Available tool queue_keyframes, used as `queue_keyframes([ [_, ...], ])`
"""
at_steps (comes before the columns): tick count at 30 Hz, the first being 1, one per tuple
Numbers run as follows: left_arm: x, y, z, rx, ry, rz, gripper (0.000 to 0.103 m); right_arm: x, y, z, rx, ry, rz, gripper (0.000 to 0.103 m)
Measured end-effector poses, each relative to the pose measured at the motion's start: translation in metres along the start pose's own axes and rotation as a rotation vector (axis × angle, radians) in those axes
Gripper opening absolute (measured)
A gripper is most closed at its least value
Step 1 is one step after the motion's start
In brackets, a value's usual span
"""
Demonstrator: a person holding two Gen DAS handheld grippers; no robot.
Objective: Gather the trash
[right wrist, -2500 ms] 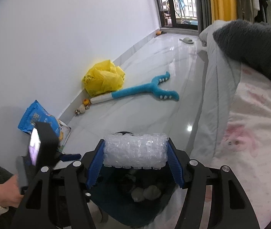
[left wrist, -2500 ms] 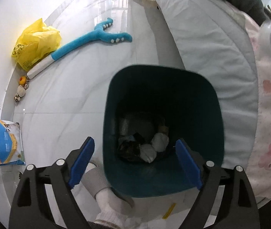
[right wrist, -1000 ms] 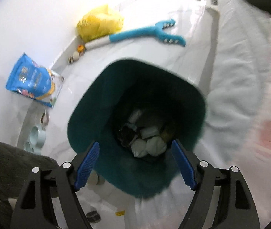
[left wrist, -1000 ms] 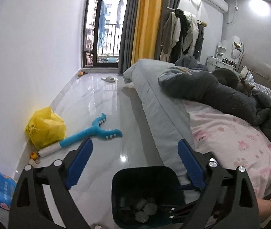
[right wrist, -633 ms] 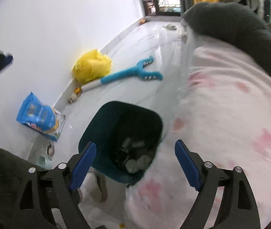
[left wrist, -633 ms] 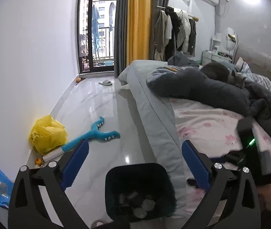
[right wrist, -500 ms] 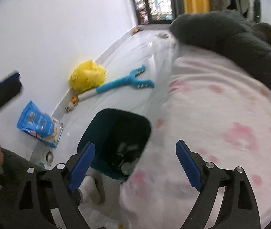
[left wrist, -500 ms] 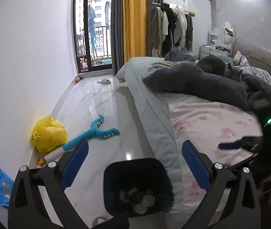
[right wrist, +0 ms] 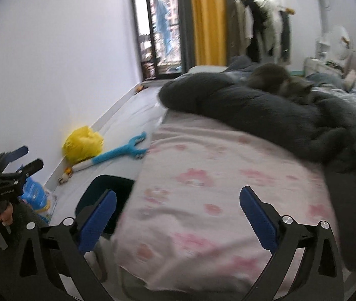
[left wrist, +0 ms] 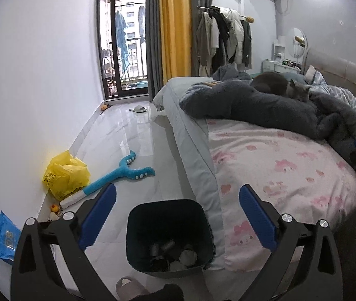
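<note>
Two grippers, both spread wide with nothing between the blue pads. Landmark: the bed [left wrist: 273, 170], pink floral sheet, biggest thing in both views.

- Bed: grey fluffy blanket [left wrist: 265, 105] lies across its far half; a grey cat [left wrist: 295, 91] is curled on top of the blanket.
- Floor [left wrist: 127, 135]: glossy pale tile, runs along the bed's left side to the balcony door.
- Trash bin [left wrist: 167, 228]: dark teal, upright on the floor, right against the bed's near left edge. Inside it: crumpled white wads and a few dark bits at the bottom. In the right wrist view only part of its rim shows at the sheet's edge [right wrist: 107, 188].
- Yellow plastic bag [left wrist: 63, 175]: against the wall, across the floor from the bed.
- Blue plush toy [left wrist: 120, 173]: lies on the floor between the yellow bag and the bed, forked end pointing toward the door.
- Blue packet [left wrist: 4, 240]: on the floor by the wall, left of the bin.
- Left gripper [left wrist: 176, 215]: hovers above the bin, which sits framed between its fingers, apart from both.
- Right gripper [right wrist: 178, 215]: hovers over the pink sheet at the bed's near corner; view is motion-blurred. It also shows at the far right edge of the left wrist view, dark and unclear.
- Slipper [left wrist: 127, 286]: on the floor just in front of the bin.
</note>
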State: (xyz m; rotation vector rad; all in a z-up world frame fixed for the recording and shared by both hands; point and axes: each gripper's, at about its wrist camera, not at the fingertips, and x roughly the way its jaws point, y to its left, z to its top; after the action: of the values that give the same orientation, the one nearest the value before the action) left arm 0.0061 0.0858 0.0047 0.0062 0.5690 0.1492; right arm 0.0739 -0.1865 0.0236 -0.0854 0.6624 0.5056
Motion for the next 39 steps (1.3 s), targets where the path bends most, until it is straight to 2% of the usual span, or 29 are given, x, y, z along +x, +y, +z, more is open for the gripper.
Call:
queue_keyframes([
  [6,-0.01,-0.017,-0.011,0.004,-0.009,0.014,0.1,-0.045,-0.034,-0.016,0.043,-0.063,-0.022,0.1],
  [11,-0.017,-0.033,-0.021,0.02,-0.018,0.008,0.1,-0.055,-0.054,-0.029,0.088,-0.079,0.01,0.1],
  [15,-0.019,-0.037,-0.022,0.02,-0.03,0.018,0.1,-0.058,-0.056,-0.032,0.083,-0.09,0.048,0.1],
  [21,-0.015,-0.035,-0.026,0.002,-0.001,0.03,0.1,-0.062,-0.054,-0.034,0.078,-0.103,0.07,0.1],
  [39,-0.012,-0.036,-0.027,-0.001,0.011,0.034,0.1,-0.061,-0.052,-0.033,0.072,-0.088,0.076,0.1],
])
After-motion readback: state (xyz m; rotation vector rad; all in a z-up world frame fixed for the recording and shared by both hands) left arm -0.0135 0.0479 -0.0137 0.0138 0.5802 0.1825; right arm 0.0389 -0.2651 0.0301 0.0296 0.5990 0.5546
